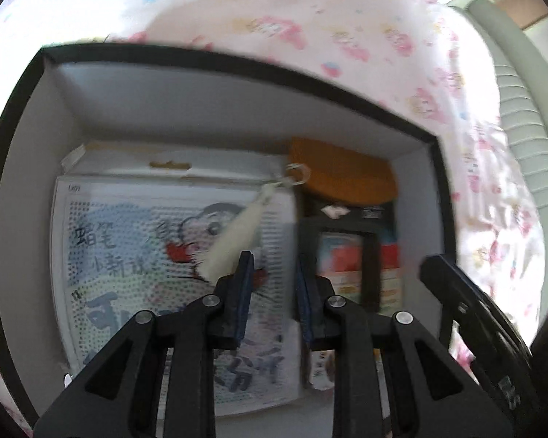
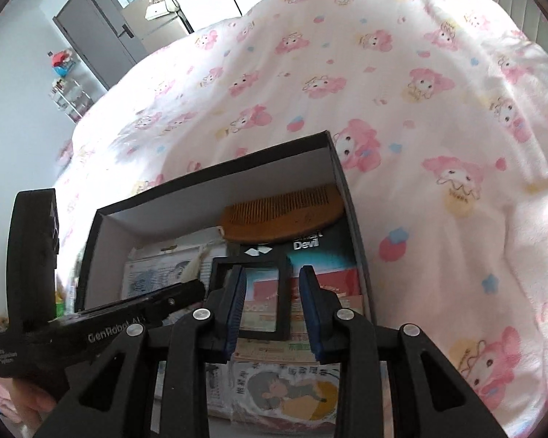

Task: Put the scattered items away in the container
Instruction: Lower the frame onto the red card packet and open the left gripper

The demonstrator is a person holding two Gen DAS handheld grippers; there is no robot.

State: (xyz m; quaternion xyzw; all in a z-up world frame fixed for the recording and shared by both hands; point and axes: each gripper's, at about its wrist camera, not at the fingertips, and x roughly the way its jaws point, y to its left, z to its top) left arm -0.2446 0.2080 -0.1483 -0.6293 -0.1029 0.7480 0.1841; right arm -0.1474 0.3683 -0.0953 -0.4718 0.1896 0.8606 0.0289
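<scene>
Black box [image 2: 341, 182] (white inside) holds wooden comb [image 2: 281, 215], packets [image 2: 325, 284].

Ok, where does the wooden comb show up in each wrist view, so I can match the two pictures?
Left wrist: the wooden comb lies blurred at the far right end of the black box, just right of centre, beyond the jaws.
Right wrist: the wooden comb lies centre frame against the box's far wall, teeth pointing away.
Shared landmark: the white tassel, just left of the comb in both views.

Black-rimmed, white-walled box [image 2: 341, 182]; orange-brown comb [image 2: 281, 219]; white tassel [image 1: 233, 237]; white bedspread [image 2: 420, 109] printed with pink cartoon figures.
</scene>
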